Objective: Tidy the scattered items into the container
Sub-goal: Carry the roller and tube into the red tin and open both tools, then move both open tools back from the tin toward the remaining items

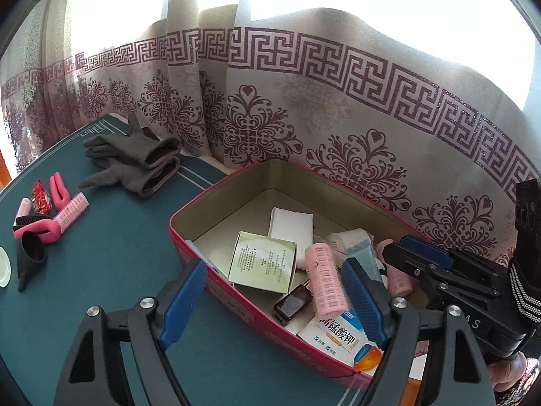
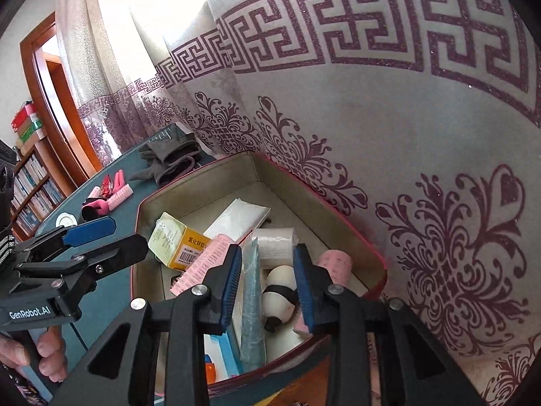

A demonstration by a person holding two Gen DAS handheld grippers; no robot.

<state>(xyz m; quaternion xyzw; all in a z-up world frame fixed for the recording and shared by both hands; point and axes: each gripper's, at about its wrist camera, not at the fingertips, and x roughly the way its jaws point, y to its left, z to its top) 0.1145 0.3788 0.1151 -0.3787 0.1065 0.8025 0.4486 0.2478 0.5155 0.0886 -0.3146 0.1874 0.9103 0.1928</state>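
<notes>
Left wrist view: looks forward and downward along its own hand-held gripper [image 1: 274, 301], close above the near wall of the red tin [image 1: 257, 308], facing the patterned curtain [image 1: 338, 108]. Bench [image 1: 111, 257] spreads to picture left.

Right wrist view: same downward slant, close over the tin's right part, curtain filling picture right; bookshelf [image 2: 32, 189] and door frame [image 2: 40, 101] at far left.

Shared: tin interior, yellow-green box [image 1: 262, 262], grey gloves [image 1: 138, 162], pink clutter on bench. Each view catches the other hand-held gripper at its edge.
</notes>
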